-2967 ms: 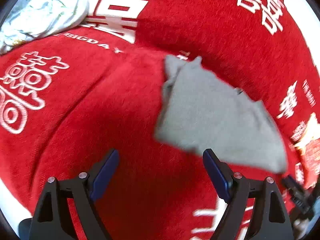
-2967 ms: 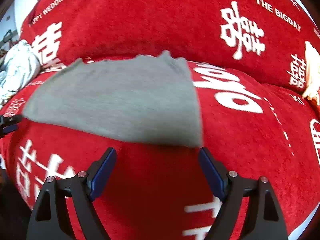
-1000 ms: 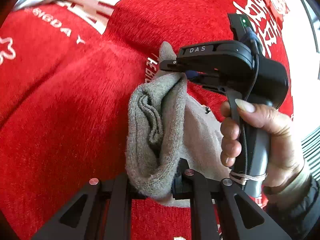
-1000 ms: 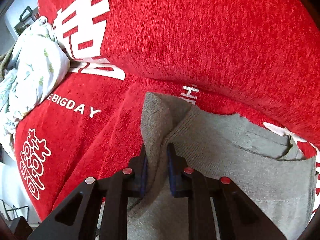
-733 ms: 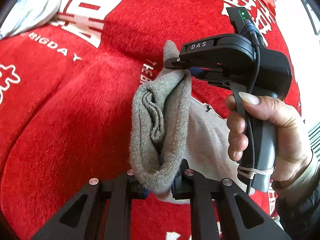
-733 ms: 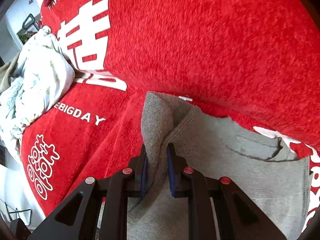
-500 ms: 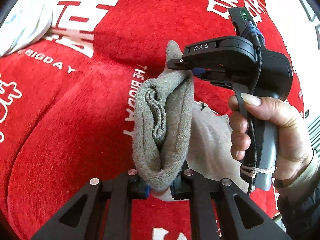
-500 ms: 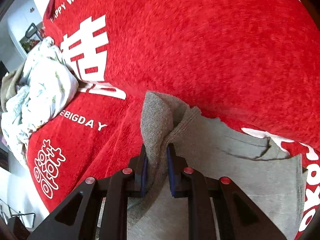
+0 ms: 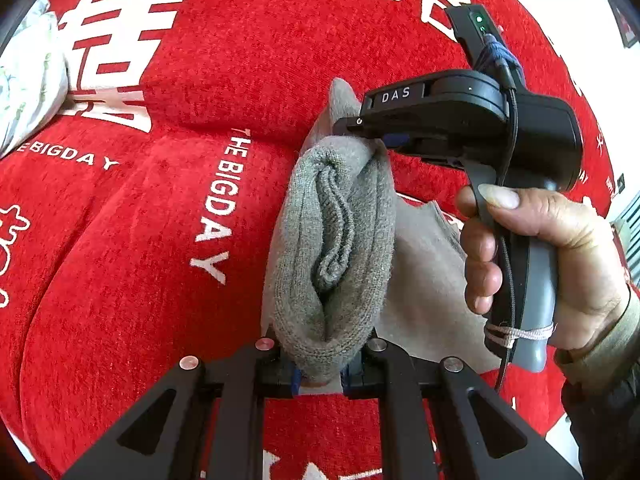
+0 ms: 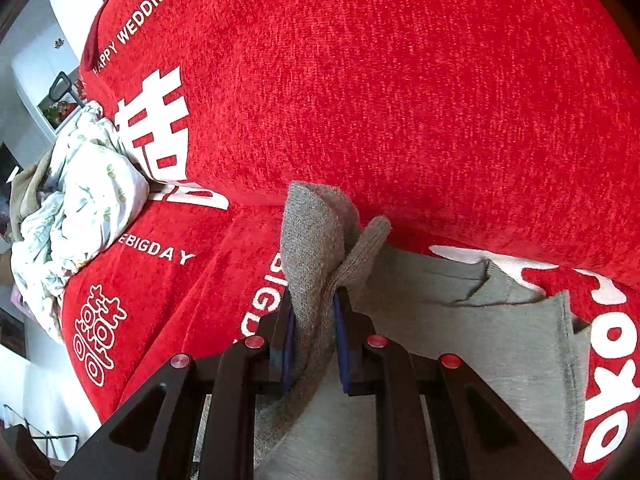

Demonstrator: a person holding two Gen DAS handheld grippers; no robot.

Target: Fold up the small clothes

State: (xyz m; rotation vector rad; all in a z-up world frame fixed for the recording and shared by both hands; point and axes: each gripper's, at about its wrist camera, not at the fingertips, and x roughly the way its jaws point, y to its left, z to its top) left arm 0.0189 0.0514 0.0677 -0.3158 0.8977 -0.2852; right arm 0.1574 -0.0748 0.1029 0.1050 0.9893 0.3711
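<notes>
A small grey knit garment (image 9: 332,248) is held up off a red sofa. My left gripper (image 9: 320,376) is shut on its near bunched edge. In the left wrist view my right gripper (image 9: 360,136), held by a person's hand (image 9: 536,248), pinches the far end of the same edge. From the right wrist view, my right gripper (image 10: 314,344) is shut on a fold of the garment (image 10: 316,248), and the rest of the cloth (image 10: 460,340) hangs and spreads to the right over the seat.
The red sofa cover (image 9: 120,260) with white lettering fills both views, backrest (image 10: 400,80) behind the garment. A crumpled white patterned cloth (image 10: 80,208) lies on the seat at the left, its edge also seen as pale cloth (image 9: 24,80). Room floor and furniture show at the far left.
Three seconds ago both grippers were open above the flat garment. Over the last second both, shut on its edge, have risen and drawn it up and away from the backrest.
</notes>
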